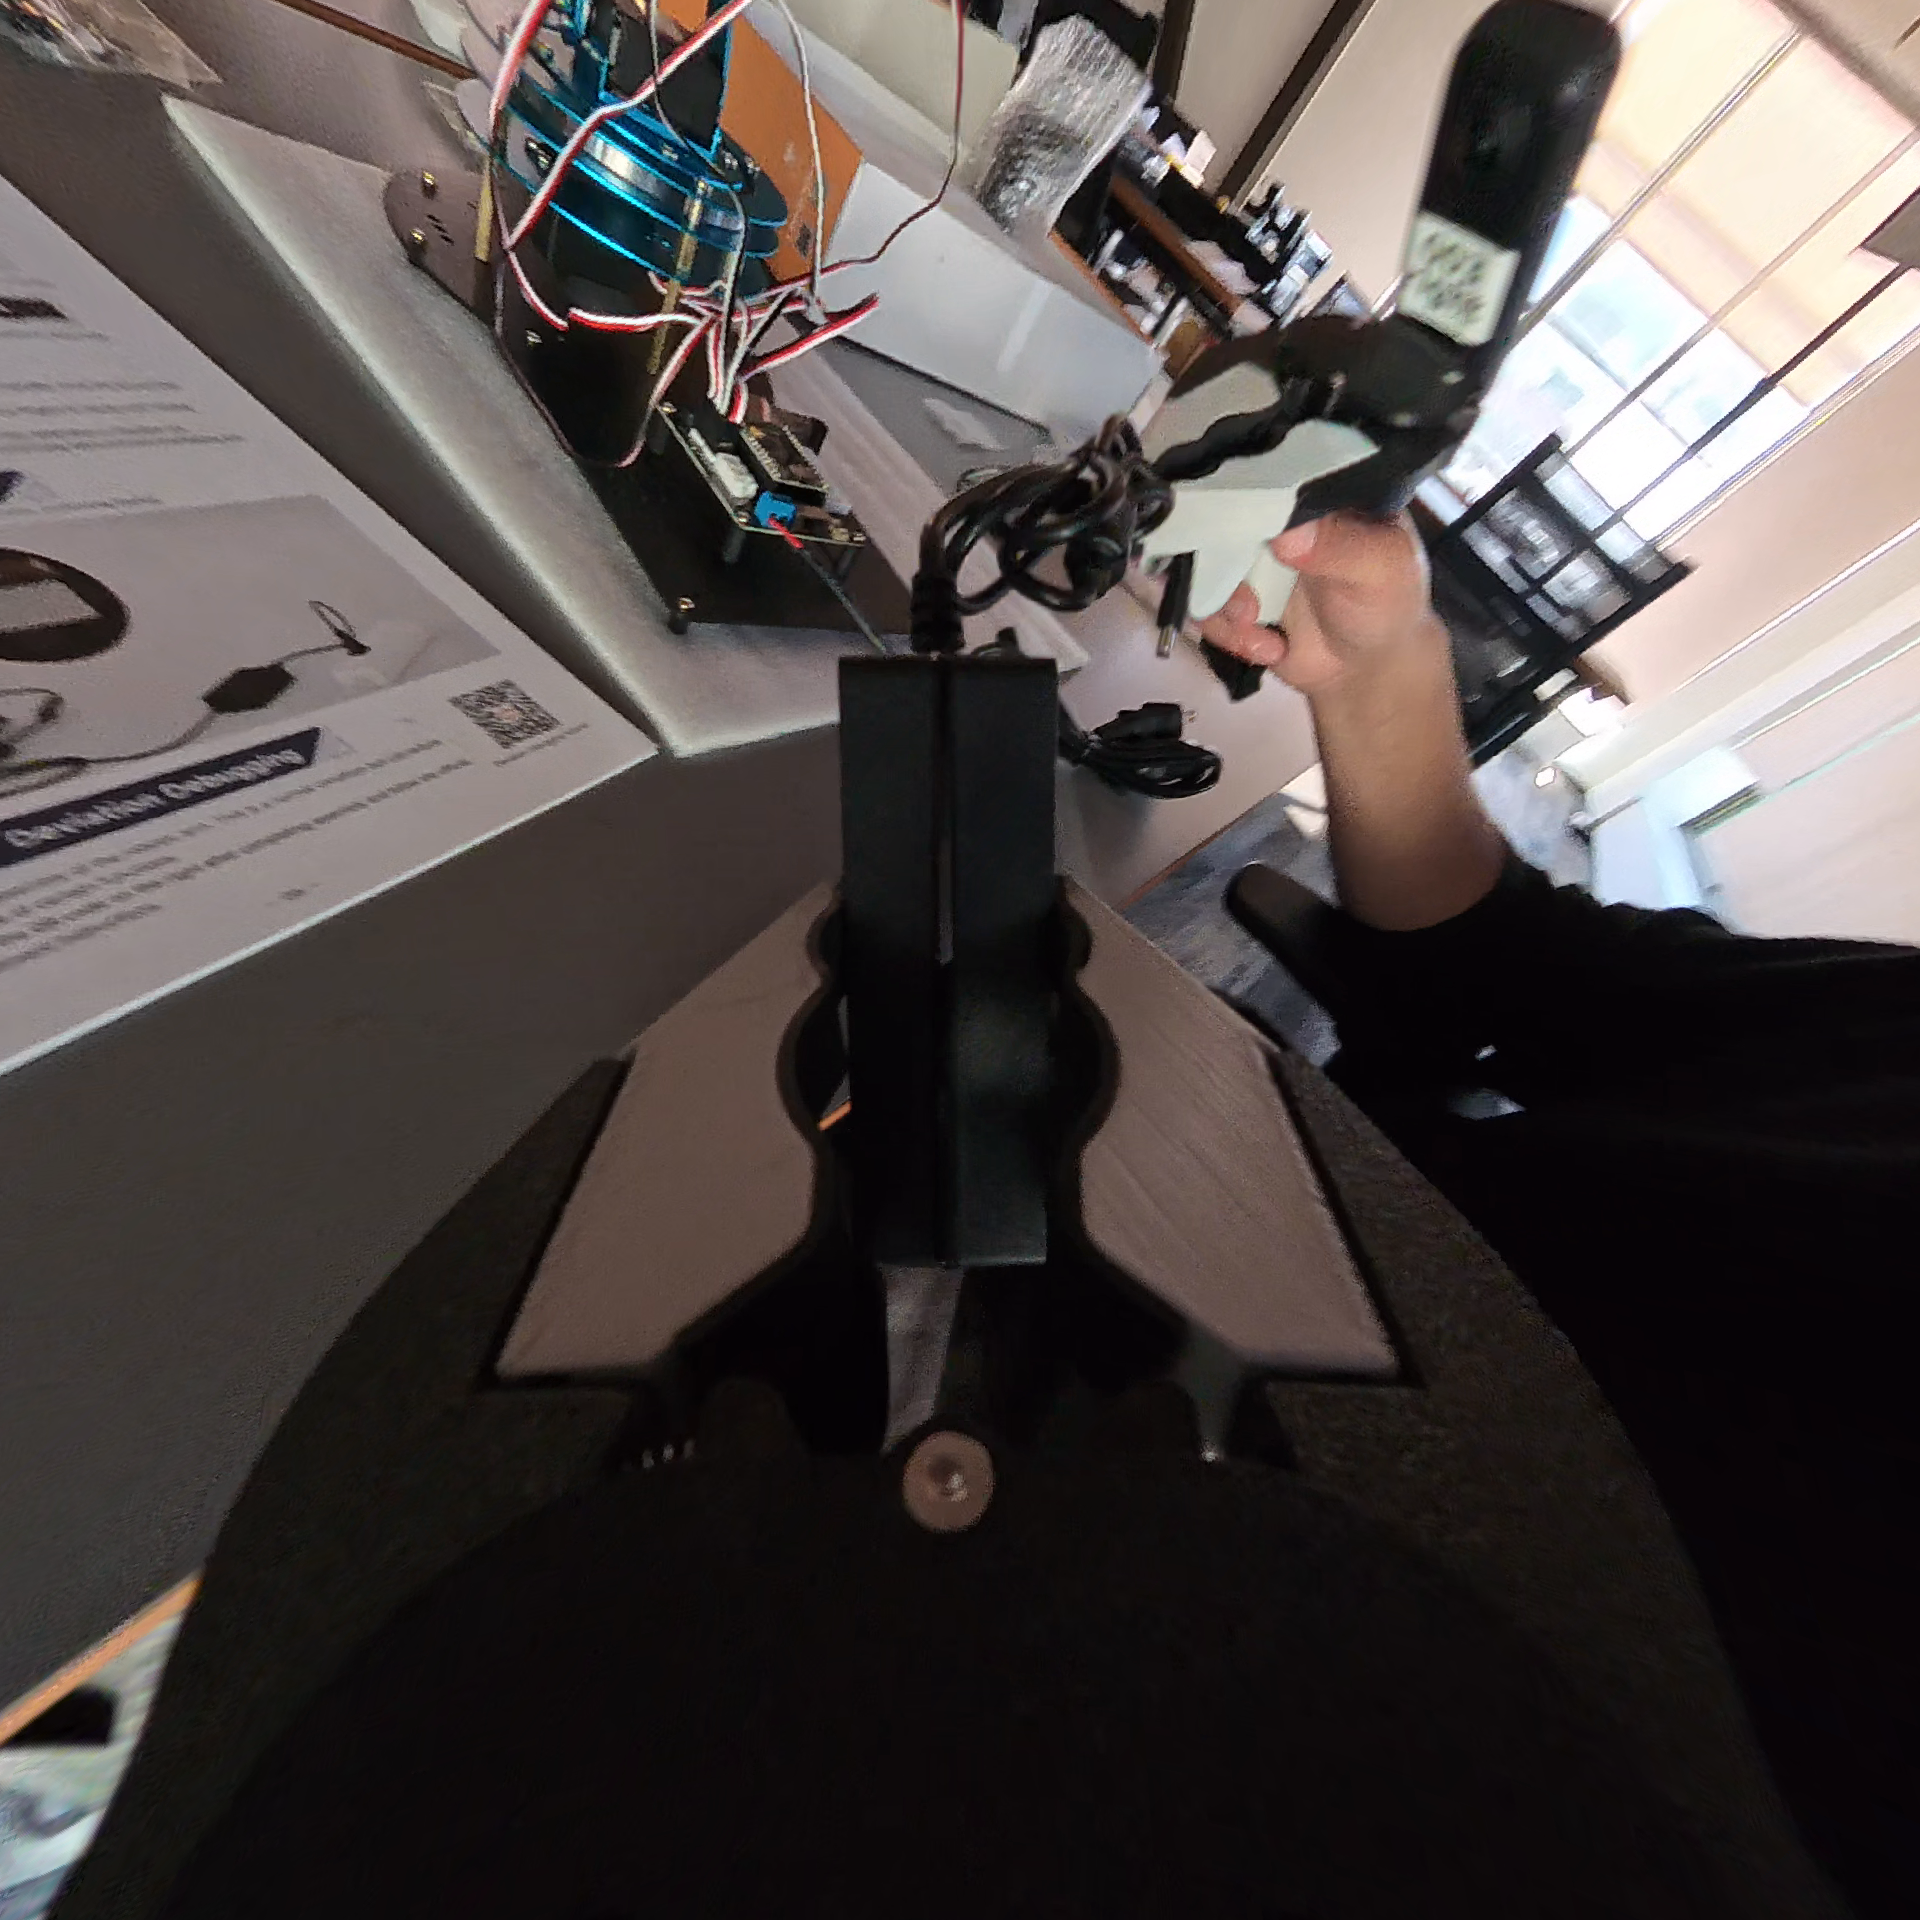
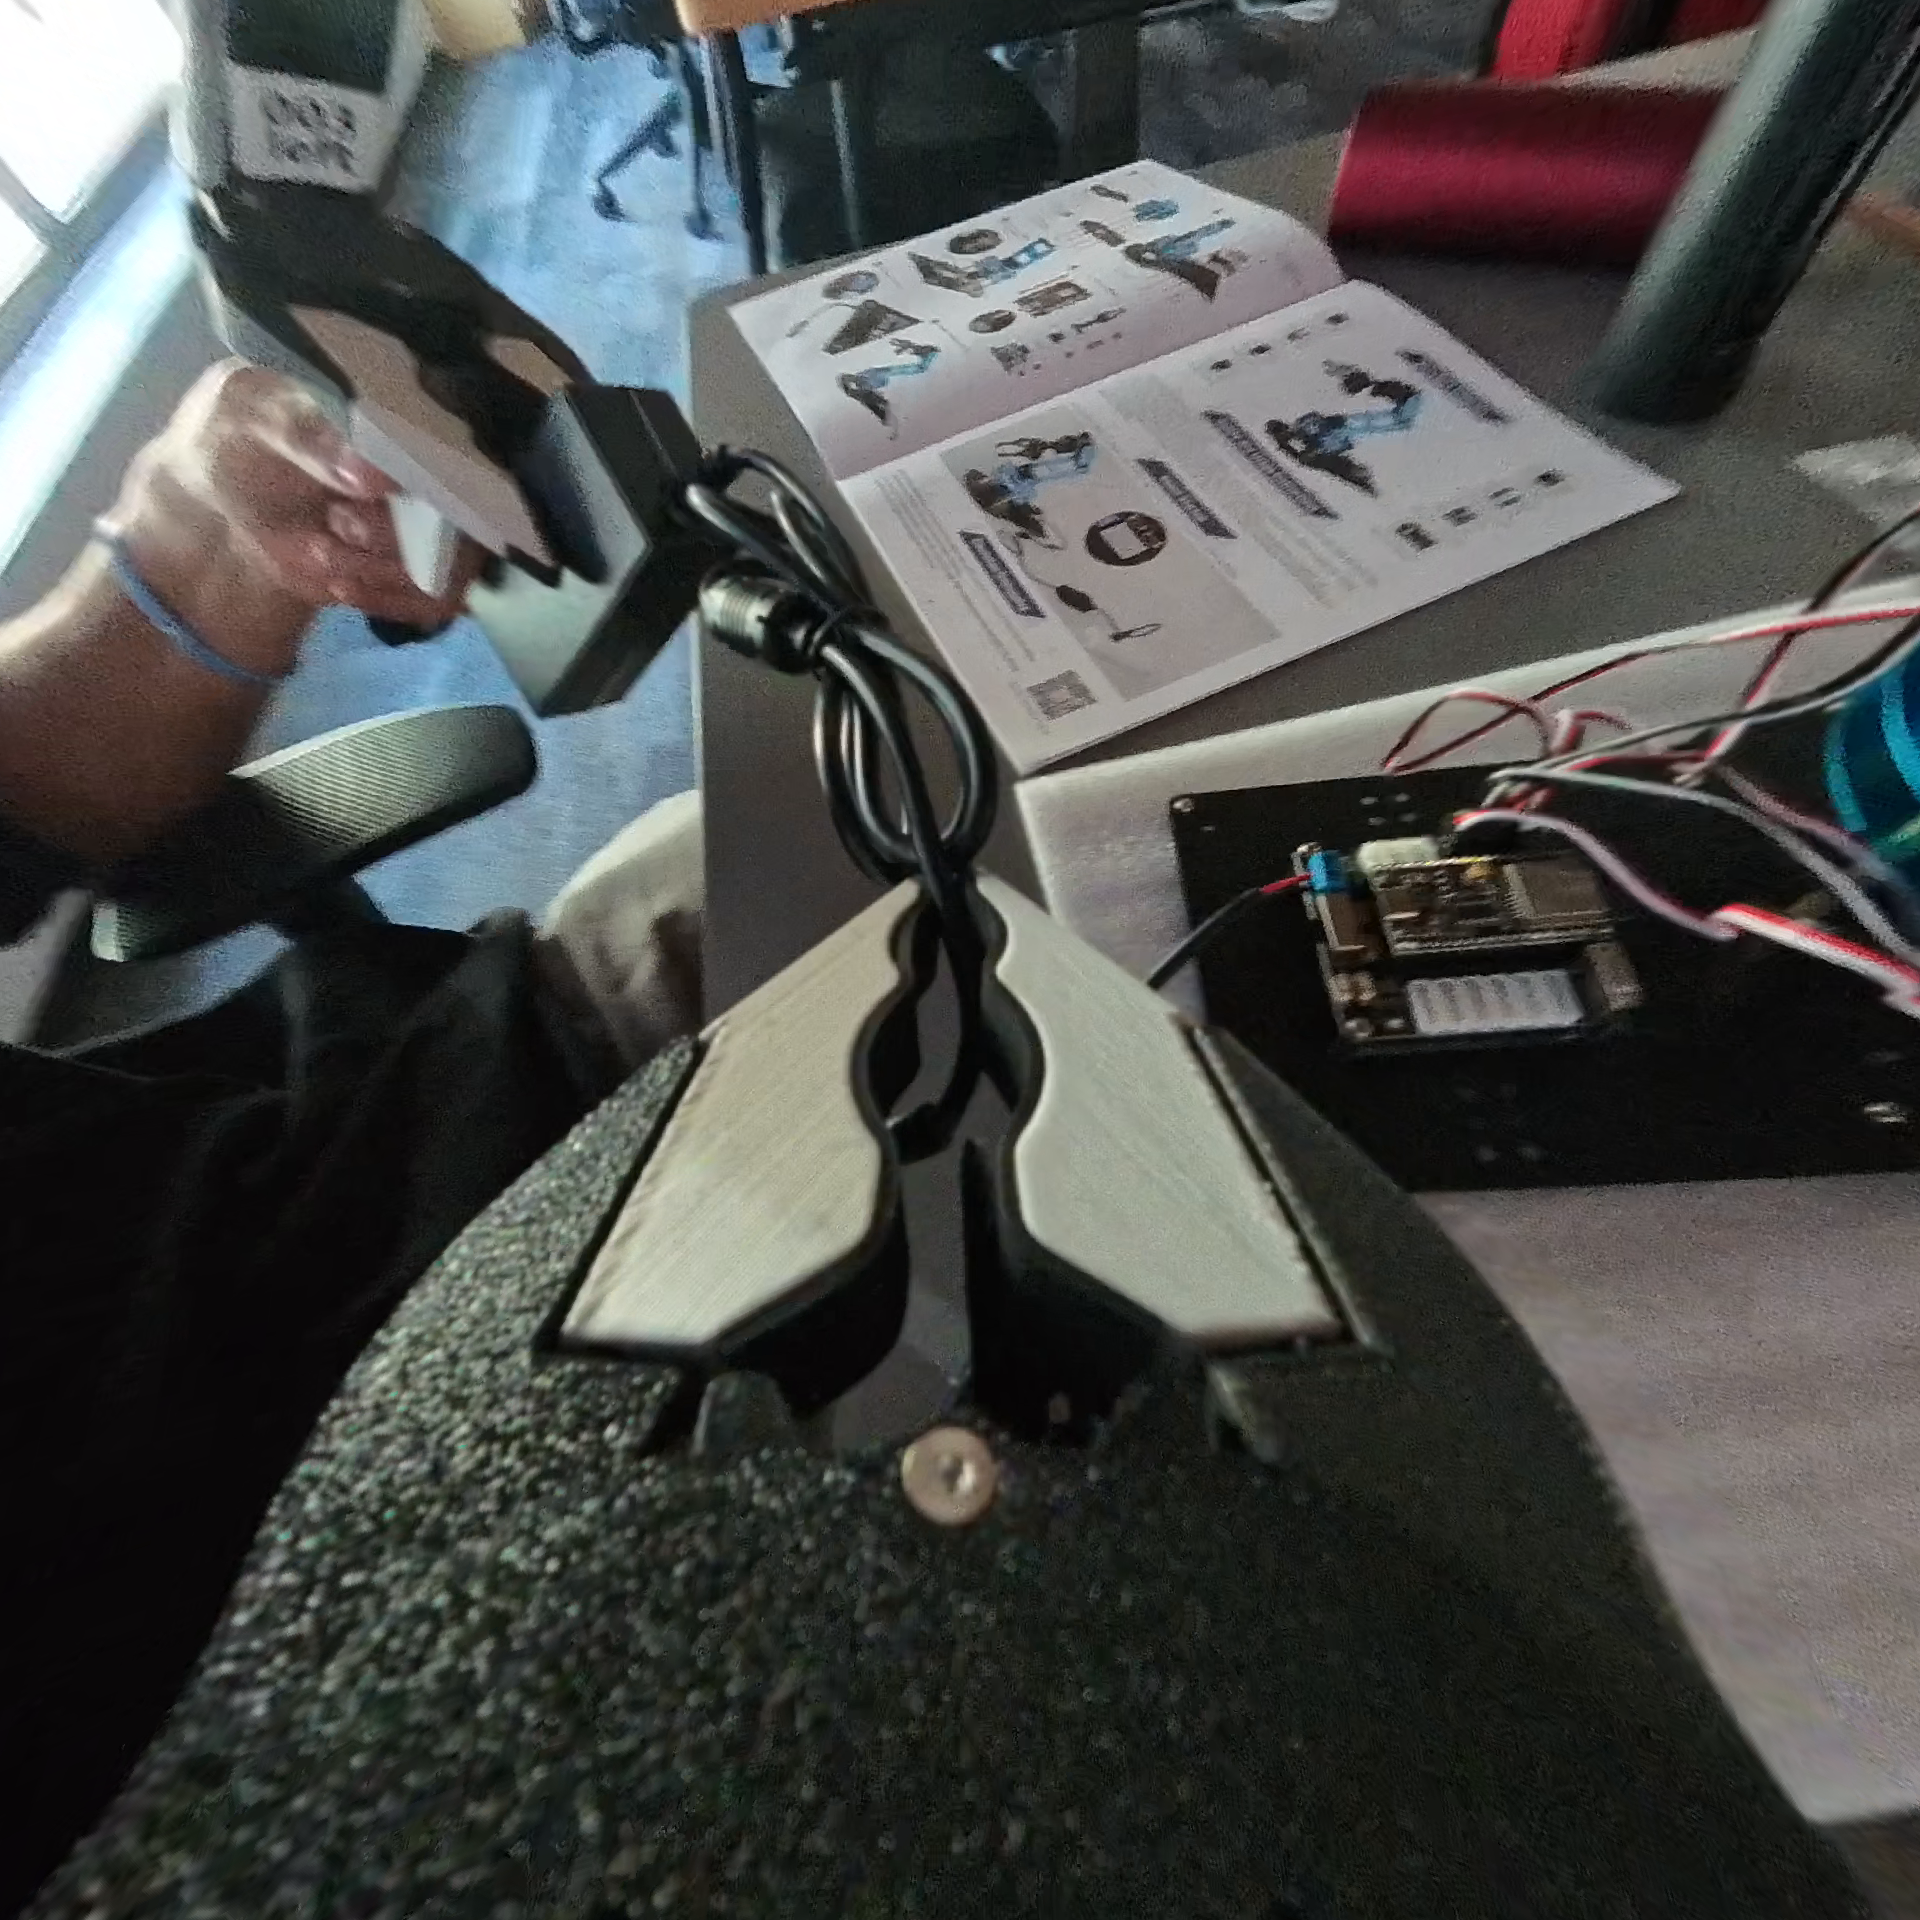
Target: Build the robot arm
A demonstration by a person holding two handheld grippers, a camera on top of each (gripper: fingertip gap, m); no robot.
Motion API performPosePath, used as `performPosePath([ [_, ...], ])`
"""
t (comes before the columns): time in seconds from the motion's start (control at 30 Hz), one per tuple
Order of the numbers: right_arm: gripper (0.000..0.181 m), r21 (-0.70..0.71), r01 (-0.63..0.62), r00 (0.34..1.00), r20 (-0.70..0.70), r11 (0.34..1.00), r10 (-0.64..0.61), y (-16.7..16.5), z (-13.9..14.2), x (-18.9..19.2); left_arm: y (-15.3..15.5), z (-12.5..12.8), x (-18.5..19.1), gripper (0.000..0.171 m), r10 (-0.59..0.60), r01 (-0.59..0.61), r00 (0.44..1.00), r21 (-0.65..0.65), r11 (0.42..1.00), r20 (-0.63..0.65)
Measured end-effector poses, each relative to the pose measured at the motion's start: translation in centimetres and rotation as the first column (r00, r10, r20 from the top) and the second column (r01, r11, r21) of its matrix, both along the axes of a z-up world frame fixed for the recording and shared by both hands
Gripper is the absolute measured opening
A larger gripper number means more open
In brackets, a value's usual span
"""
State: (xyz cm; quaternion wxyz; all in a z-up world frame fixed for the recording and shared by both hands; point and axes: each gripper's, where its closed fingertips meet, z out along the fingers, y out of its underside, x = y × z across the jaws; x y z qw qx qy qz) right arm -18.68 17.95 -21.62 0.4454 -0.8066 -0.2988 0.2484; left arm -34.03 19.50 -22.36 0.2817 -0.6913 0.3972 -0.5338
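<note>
- My left tongs (image 1: 948,935) are clamped on a black power adapter brick (image 1: 948,883), which stands lengthwise between the two pale fingers (image 1: 665,1174) and juts past their tips — lifted clear of the bench (image 1: 312,1143).
- From the brick's far end a black cable (image 1: 1039,540) rises in a tangled coil toward my right tongs (image 2: 951,935). These are closed on the bundled loops, with the cord running down through the narrow gap between the fingers (image 2: 748,1143).
- In the left wrist view, my right hand (image 1: 1340,613) grips its handle from below, forearm angled up out of a black sleeve (image 1: 1610,1039). A small barrel plug (image 1: 1172,623) dangles beside the fingers of that hand.
- In the right wrist view, my left hand (image 2: 260,499) is curled around its handle with the wrist bent, a thin blue band (image 2: 177,623) around it; the brick sits tilted there, off the bench edge and above a chair armrest (image 2: 364,769).
- On the bench lies an open instruction booklet (image 2: 1195,436). Just beside it a black base plate (image 2: 1558,1122) on a white foam pad carries a circuit board (image 2: 1475,935) and red-white-black wires (image 2: 1714,707).
- A blue round mechanism (image 1: 623,177) stands on that plate, wires looping around it.
- Another coil of black cord (image 1: 1143,748) rests on the bench beyond the brick.
</note>
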Motion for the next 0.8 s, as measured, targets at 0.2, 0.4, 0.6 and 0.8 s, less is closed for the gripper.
performPosePath([
  [0.2, 0.001, -0.176, -0.070, 0.963, -0.267, 0.982, 0.021, -1.3, 0.4, -0.4, -0.9, 0.0, 0.7, 0.034, -0.032, 0.032, 0.999, -0.020, 0.999, 0.011],
  [0.4, 0.000, -0.267, -0.194, 0.882, -0.469, 0.944, 0.048, -2.6, 1.5, -1.1, -1.9, -0.5, 1.5, 0.034, -0.091, 0.091, 0.996, -0.038, 0.995, 0.019],
  [0.6, 0.000, -0.313, -0.230, 0.839, -0.543, 0.922, 0.025, -2.9, 1.7, -0.9, -2.3, -0.6, 2.2, 0.034, -0.120, 0.123, 0.992, -0.080, 0.989, 0.039],
  [0.8, 0.000, -0.329, -0.266, 0.785, -0.619, 0.906, 0.006, -3.2, 2.4, -0.6, -3.6, 0.2, 2.8, 0.034, -0.189, 0.221, 0.970, -0.236, 0.946, 0.151],
])
